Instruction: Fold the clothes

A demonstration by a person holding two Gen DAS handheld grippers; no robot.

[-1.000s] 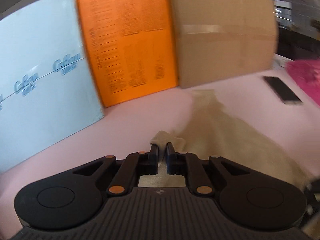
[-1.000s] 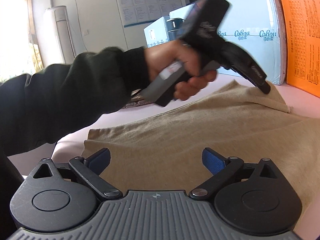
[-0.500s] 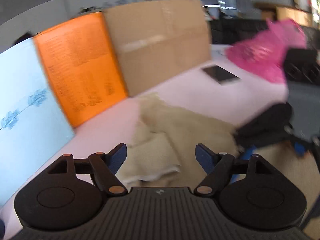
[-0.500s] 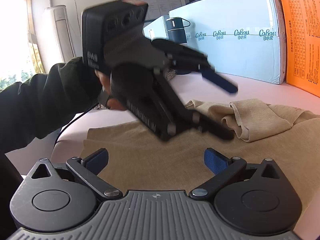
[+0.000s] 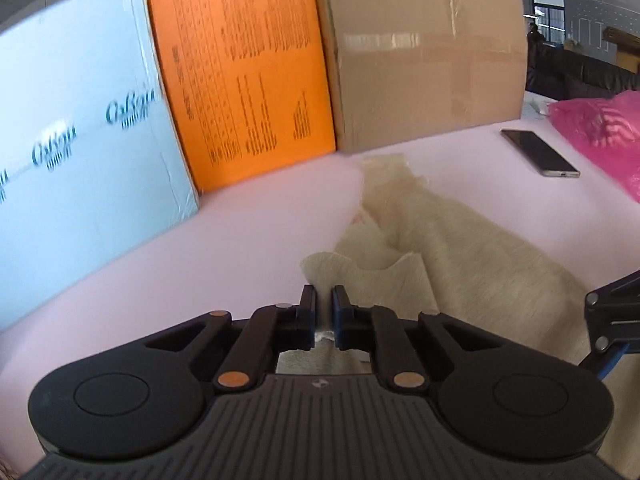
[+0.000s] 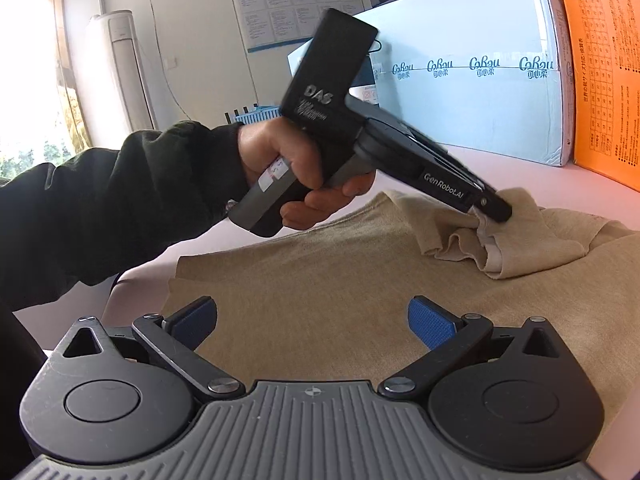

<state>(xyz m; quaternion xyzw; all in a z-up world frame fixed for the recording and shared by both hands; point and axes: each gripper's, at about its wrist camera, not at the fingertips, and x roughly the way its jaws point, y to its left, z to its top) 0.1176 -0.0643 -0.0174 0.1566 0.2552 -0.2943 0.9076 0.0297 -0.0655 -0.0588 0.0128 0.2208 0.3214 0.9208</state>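
A beige knit garment (image 6: 320, 280) lies spread on the pink table (image 5: 208, 264). One sleeve (image 6: 528, 248) is doubled back onto the body in a bunched fold. My left gripper (image 5: 323, 294) has its jaws closing on the pale edge of that fold, and the pads pinch the cloth. From the right wrist view, the left gripper (image 6: 494, 212) points down at the fold, held by a hand in a dark sleeve (image 6: 120, 200). My right gripper (image 6: 312, 312) is open low over the garment's body, with nothing between its blue pads (image 6: 432, 324).
A light blue box (image 5: 80, 128), an orange box (image 5: 244, 72) and a cardboard box (image 5: 428, 52) line the table's far side. A phone (image 5: 540, 152) and a pink bag (image 5: 600, 132) lie to the right of the garment.
The left gripper let the sleeve go, opened wide and swung aside, then came back and closed on the edge of the folded sleeve. The right gripper stayed where it was, open.
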